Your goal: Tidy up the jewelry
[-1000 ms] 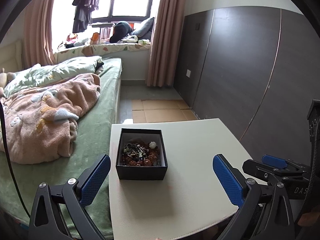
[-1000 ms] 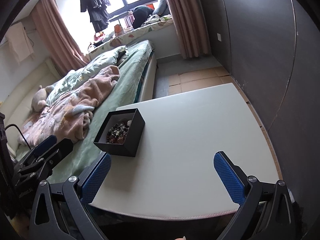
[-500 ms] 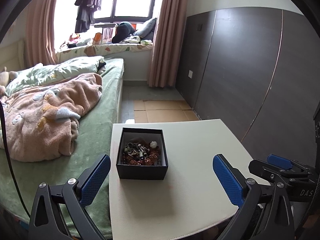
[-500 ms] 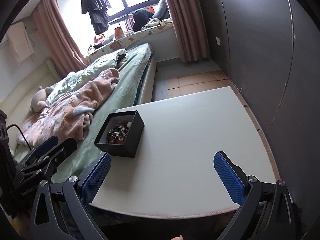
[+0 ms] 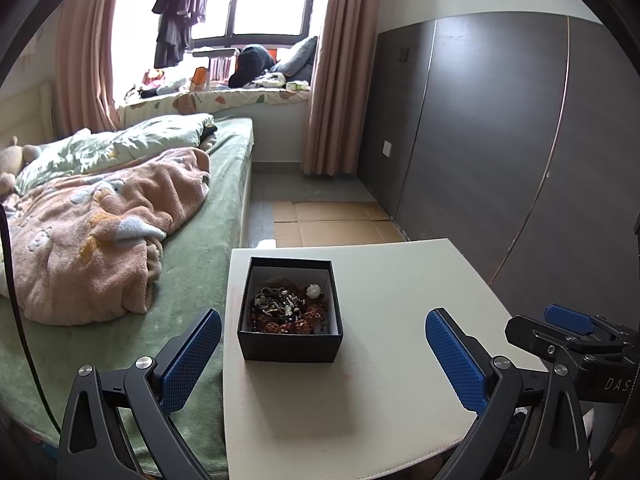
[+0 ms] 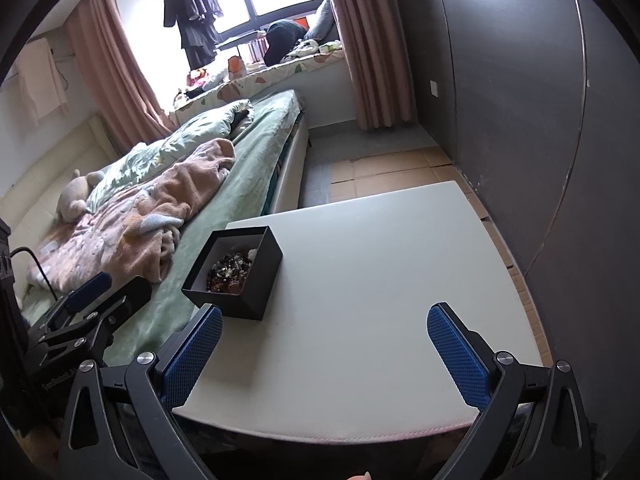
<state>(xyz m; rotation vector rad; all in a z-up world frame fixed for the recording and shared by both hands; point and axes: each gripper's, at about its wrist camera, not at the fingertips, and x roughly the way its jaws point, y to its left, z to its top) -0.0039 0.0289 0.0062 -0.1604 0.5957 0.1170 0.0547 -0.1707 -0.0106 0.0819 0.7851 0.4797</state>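
An open black box (image 5: 291, 342) stands on the left part of a white table (image 5: 392, 392). It holds a tangle of jewelry (image 5: 288, 310), with dark beads, reddish pieces and a white piece. My left gripper (image 5: 323, 360) is open and empty, just in front of the box. My right gripper (image 6: 326, 354) is open and empty, over the table's near edge, right of the box (image 6: 256, 284). The jewelry (image 6: 230, 274) shows in the right wrist view too. The right gripper also appears at the right edge of the left wrist view (image 5: 568, 328).
A bed with a green sheet (image 5: 188, 264) and a pink blanket (image 5: 92, 232) runs along the table's left side. A dark panelled wall (image 5: 520, 160) stands to the right. Cardboard sheets (image 5: 332, 224) lie on the floor beyond the table.
Both grippers have drifted slightly; the view has shifted a little and the right gripper sits lower in the left wrist view. The box and jewelry have not moved.
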